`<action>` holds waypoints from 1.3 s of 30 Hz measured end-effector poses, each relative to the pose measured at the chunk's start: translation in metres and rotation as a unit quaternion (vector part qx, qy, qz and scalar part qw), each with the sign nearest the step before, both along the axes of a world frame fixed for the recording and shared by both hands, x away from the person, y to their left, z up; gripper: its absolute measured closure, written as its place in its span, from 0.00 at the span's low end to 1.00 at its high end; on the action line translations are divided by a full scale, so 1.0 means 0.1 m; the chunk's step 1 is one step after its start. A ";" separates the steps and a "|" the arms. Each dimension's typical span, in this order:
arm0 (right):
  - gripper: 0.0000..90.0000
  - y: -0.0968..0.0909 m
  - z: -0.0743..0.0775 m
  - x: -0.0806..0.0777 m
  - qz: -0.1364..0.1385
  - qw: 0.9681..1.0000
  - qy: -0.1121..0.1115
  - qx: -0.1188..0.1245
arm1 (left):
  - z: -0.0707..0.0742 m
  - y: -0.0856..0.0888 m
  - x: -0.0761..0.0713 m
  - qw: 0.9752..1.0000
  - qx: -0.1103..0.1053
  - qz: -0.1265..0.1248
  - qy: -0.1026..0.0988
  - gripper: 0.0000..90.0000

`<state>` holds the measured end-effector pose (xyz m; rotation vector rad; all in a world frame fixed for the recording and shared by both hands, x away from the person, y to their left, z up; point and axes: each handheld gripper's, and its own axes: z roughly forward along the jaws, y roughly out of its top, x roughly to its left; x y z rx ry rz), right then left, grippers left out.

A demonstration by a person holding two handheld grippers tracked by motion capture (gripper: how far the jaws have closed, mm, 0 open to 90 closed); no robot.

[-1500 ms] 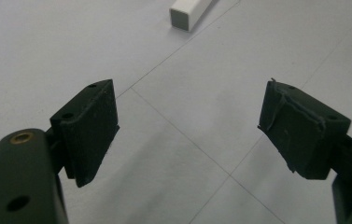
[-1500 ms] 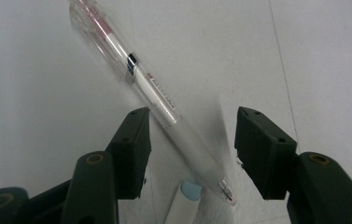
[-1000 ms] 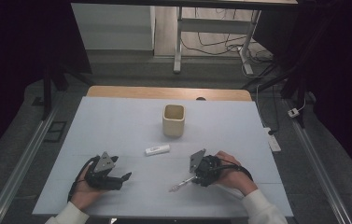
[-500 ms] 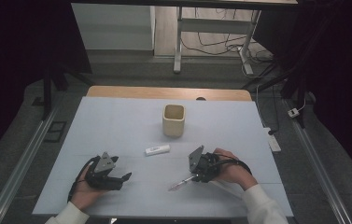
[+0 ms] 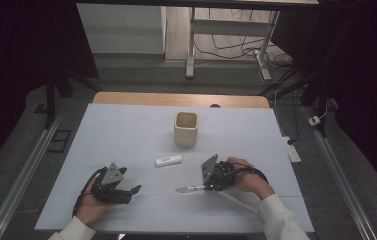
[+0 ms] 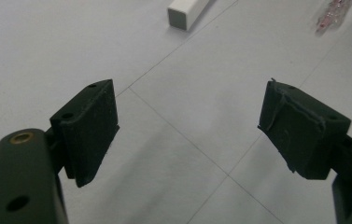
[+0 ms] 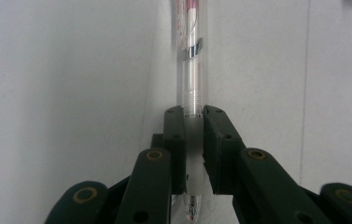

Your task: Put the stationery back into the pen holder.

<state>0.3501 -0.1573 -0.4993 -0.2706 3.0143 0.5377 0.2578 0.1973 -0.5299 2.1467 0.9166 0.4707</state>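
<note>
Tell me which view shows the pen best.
The right gripper view: the clear pen runs up the middle, clamped between the right tool pads. The high view shows the pen small, sticking out of that tool. The left gripper view catches one blurred end at the top edge.

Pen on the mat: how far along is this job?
Done: the right tool has just closed on the clear pen, pads against its barrel. In hand: the pen seems to lie low over the mat. Left, probably: carrying it to the beige cup; the white eraser lies untouched, the left tool open.
</note>
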 end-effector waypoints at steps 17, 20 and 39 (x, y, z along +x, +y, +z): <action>0.88 -0.05 0.13 -0.01 -0.028 0.997 -0.048 0.045 | 0.00 0.01 0.00 1.000 -0.001 0.000 -0.002 0.21; 0.88 -0.07 0.18 -0.04 -0.039 0.996 -0.056 0.058 | 0.01 0.01 0.00 1.000 -0.001 0.000 -0.002 0.21; 0.88 -0.39 0.41 -0.19 -0.167 0.971 -0.059 0.158 | 0.02 0.01 -0.02 1.000 -0.006 0.004 -0.004 0.21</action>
